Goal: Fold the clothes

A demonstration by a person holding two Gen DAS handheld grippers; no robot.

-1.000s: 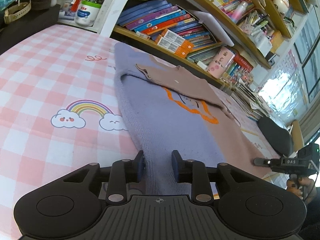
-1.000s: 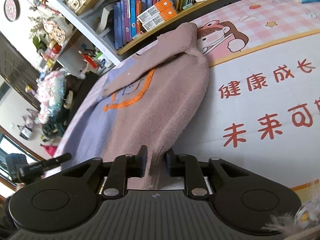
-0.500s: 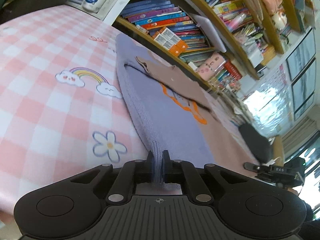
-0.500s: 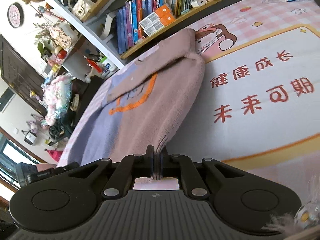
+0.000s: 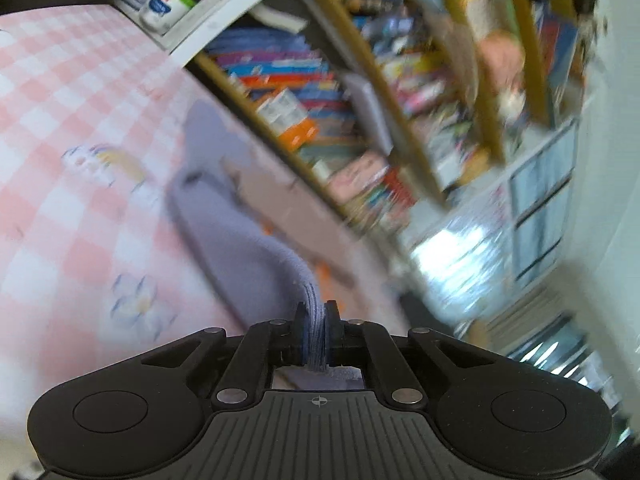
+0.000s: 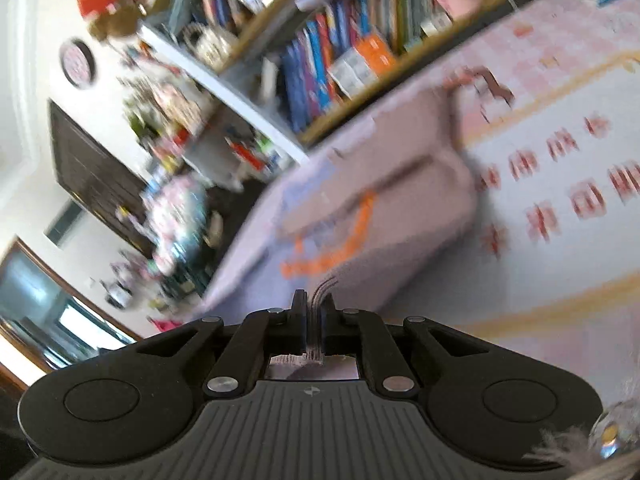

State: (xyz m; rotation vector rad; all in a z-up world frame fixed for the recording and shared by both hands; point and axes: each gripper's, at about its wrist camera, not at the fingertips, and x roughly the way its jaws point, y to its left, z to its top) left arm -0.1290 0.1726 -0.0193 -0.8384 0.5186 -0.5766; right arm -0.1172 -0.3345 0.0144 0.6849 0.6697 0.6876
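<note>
Soft knit sweater (image 5: 248,248), lilac and dusty pink with orange trim, lies on the pink checked sheet (image 5: 60,120). Left tool (image 5: 316,316) pinches its ribbed lilac hem; right tool (image 6: 314,312) is clamped tight on the pink hem.

The sweater (image 5: 248,240) lies on the table (image 5: 60,128), running from the left claw (image 5: 315,332) at 6 o'clock up toward 11 o'clock in the left wrist view — its near hem is pinched between that claw's fingers. The bookshelf (image 5: 312,92) stands behind the table, from 12 to 3 o'clock. In the right wrist view the right claw (image 6: 314,326) grips the sweater's other hem corner; the garment stretches toward 1 o'clock, bare table to its right — the shelf behind it.
</note>
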